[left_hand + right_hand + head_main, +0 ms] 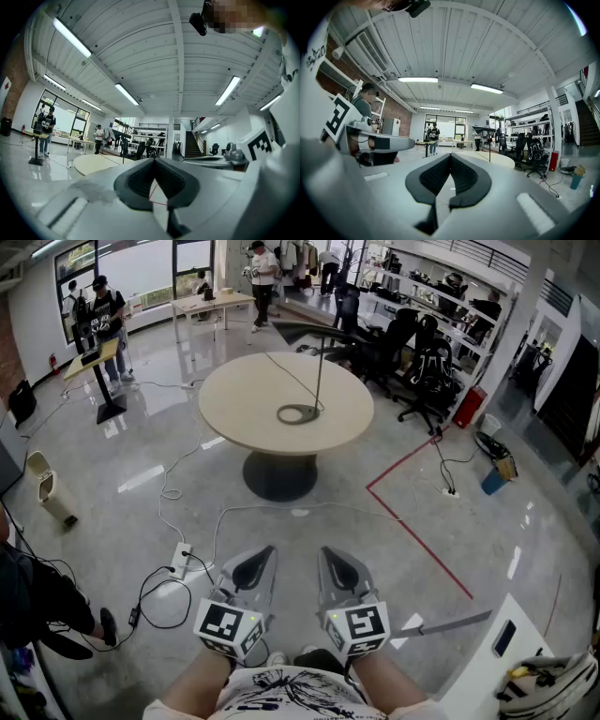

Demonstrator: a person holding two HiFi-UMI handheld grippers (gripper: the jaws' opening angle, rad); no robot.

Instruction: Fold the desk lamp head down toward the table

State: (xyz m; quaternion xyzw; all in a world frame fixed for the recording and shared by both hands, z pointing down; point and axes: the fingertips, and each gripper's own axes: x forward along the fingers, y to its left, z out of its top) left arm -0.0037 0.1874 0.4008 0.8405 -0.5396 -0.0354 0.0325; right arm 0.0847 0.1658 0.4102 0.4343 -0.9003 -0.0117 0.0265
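The desk lamp (318,371) stands on the round beige table (246,409), a few steps ahead of me. It has a ring base (298,413), a thin upright pole and a dark head (307,333) held out level at the top. A cord runs from the base across the tabletop. My left gripper (255,566) and right gripper (339,566) are low in the head view, close to my body, far short of the table. Both are shut with nothing between the jaws. The lamp (123,146) shows small in the left gripper view, and the lamp (488,138) also in the right gripper view.
A power strip (181,559) and loose cables lie on the floor between me and the table. Red floor tape (417,532) runs to the right. Office chairs (417,357) stand behind the table, a standing desk (98,362) with people at far left, a white table corner (502,643) at lower right.
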